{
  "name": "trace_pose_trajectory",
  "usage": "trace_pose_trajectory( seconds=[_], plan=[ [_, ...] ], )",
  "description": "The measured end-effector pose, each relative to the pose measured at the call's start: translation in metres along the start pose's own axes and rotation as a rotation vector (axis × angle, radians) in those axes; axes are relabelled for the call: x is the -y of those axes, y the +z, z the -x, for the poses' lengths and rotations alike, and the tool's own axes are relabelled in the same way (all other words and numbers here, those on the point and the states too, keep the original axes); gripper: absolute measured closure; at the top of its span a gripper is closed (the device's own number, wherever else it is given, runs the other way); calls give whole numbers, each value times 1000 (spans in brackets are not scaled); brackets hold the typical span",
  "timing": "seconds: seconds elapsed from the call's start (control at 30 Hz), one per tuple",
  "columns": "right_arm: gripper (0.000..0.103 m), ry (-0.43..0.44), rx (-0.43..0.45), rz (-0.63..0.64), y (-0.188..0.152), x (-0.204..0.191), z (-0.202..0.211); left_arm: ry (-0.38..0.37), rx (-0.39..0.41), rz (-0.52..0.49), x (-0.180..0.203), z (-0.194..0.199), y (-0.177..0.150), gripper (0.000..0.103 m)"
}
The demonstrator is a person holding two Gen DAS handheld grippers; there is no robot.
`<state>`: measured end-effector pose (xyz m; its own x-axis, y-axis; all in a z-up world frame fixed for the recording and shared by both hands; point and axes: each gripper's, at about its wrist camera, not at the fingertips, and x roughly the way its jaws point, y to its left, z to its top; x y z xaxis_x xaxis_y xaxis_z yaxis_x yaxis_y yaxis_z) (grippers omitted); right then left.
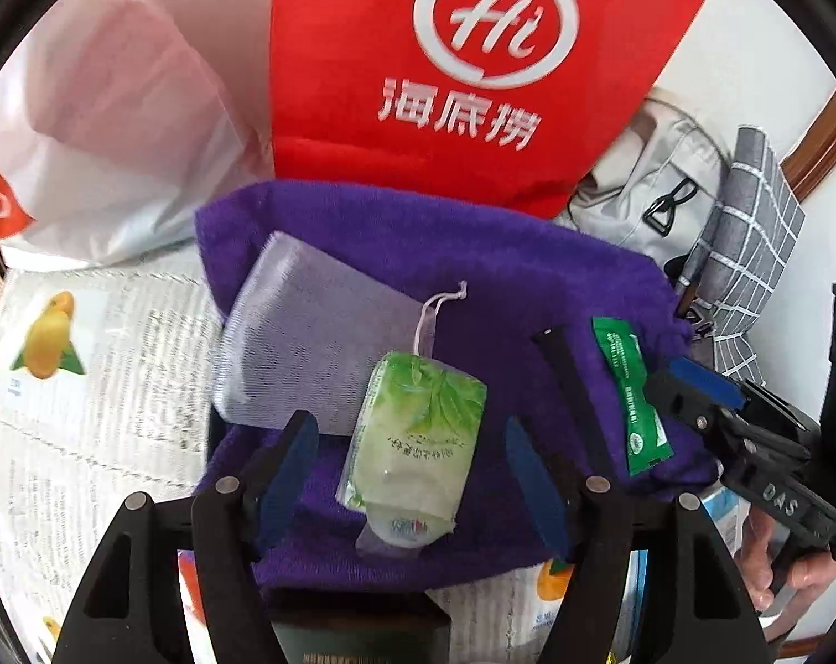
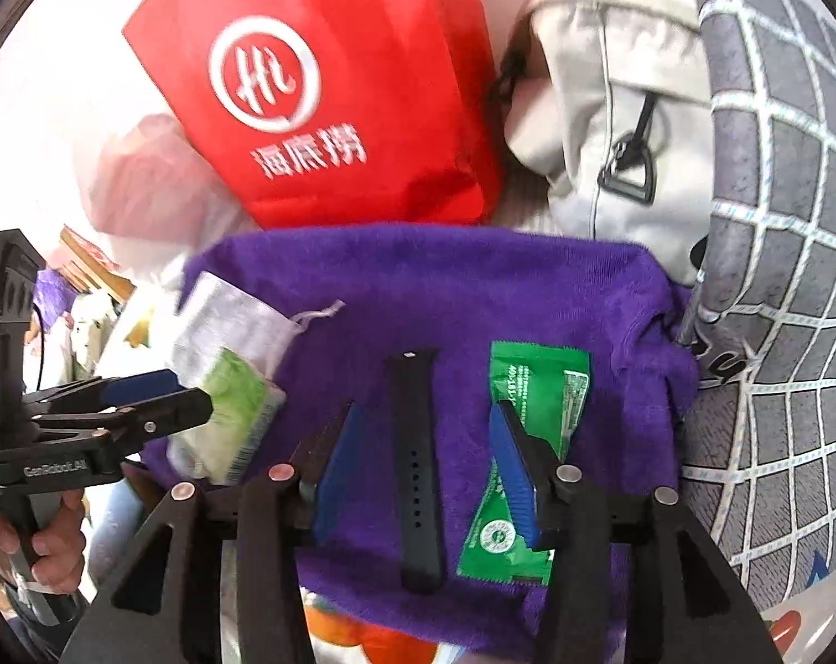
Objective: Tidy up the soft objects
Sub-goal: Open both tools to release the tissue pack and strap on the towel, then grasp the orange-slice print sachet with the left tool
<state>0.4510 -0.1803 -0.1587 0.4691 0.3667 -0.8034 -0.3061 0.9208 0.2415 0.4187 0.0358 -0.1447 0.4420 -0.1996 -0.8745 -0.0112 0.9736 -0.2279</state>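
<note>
A purple towel point(image 1: 473, 254) lies spread on newspaper; it also shows in the right wrist view point(image 2: 445, 288). On it lie a white mesh pouch point(image 1: 307, 332), a green tissue pack point(image 1: 418, 431), a black watch strap point(image 2: 415, 470) and a green sachet point(image 2: 534, 387). My left gripper point(image 1: 412, 476) is open, its fingers on either side of the tissue pack. My right gripper point(image 2: 423, 470) is open, its fingers astride the black strap, the right finger over the sachet. The right gripper also shows in the left wrist view point(image 1: 694, 387).
A red paper bag point(image 1: 473, 72) and a white plastic bag point(image 1: 113, 127) stand behind the towel. A grey backpack point(image 2: 611, 110) and a grey checked cloth point(image 2: 777, 276) lie at the right. Newspaper point(image 1: 86, 387) covers the surface at the left.
</note>
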Motion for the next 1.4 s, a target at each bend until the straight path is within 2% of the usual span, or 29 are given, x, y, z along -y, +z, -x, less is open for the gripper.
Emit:
trace_pose_trajectory(
  seconds=[0.07, 0.17, 0.47, 0.67, 0.83, 1.0, 1.1, 1.2, 1.27, 1.4],
  plan=[
    [48, -19, 18, 18, -4, -6, 11, 1, 24, -5, 0, 13, -4, 34],
    [47, -51, 67, 60, -21, -17, 32, 11, 38, -9, -2, 30, -15, 34],
    [47, -45, 16, 65, -105, -33, 77, 4, 60, -4, -13, 80, -79, 34],
    [47, -65, -15, 93, -154, -52, 92, 3, 60, 8, -24, 93, -124, 34],
    [47, -62, 11, 134, -186, -75, 104, -17, 38, 37, -39, 97, -155, 34],
    [47, -93, 46, 273, -204, -108, 107, -36, 41, 65, -51, 102, -176, 34],
    [49, -172, 59, 339, -208, -121, 106, -53, 42, 87, -59, 104, -186, 34],
    [51, -175, 65, 371, -211, -126, 111, -59, 37, 97, -65, 104, -193, 34],
    [51, -225, 88, 385, -213, -125, 116, -65, 37, 103, -69, 104, -196, 34],
    [51, -177, 53, 403, -219, -126, 115, -78, 34, 117, -74, 102, -201, 34]
  ],
)
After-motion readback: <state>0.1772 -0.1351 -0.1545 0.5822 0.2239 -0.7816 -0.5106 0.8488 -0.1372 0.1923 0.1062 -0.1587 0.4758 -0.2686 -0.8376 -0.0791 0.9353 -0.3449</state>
